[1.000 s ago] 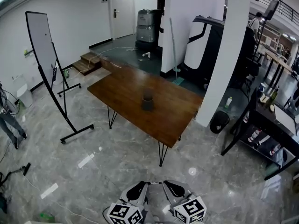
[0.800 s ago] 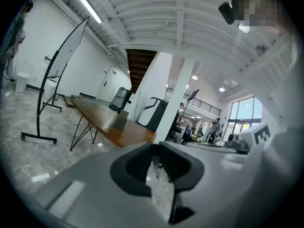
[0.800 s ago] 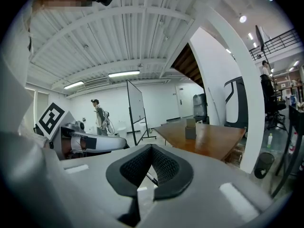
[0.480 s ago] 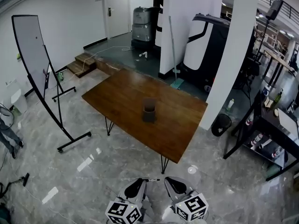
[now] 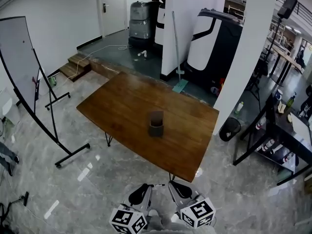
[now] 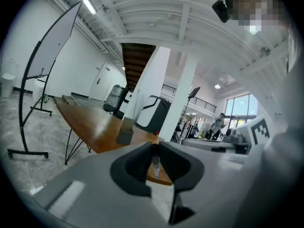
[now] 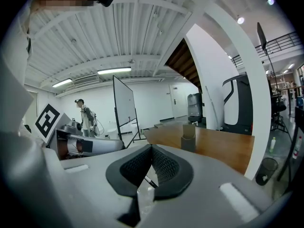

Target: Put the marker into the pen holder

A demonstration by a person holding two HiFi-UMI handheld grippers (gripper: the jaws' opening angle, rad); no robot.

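Observation:
A dark grey pen holder [image 5: 156, 123] stands upright in the middle of the brown wooden table [image 5: 122, 111], far ahead of both grippers. My left gripper [image 5: 148, 185] is low in the head view, shut on a thin marker [image 5: 157, 185] that sticks out sideways to the right. In the left gripper view the marker [image 6: 155, 161] stands pinched between the dark pads, with the holder [image 6: 126, 133] beyond. My right gripper [image 5: 171, 183] is beside the left one, its pads [image 7: 161, 165] closed together with nothing held. The holder [image 7: 188, 139] also shows ahead in the right gripper view.
A whiteboard on a wheeled stand [image 5: 19, 67] is at the left of the table. A white pillar [image 5: 243, 57], a black bin [image 5: 229, 128] and a black shelf [image 5: 278, 140] are at the right. A person [image 7: 85, 118] stands far off. Grey marble floor [image 5: 97, 189] lies between me and the table.
The table and pen holder have come nearer and lower in the head view, and the whiteboard has slid left. Both grippers keep the same pose, the marker still in the left one.

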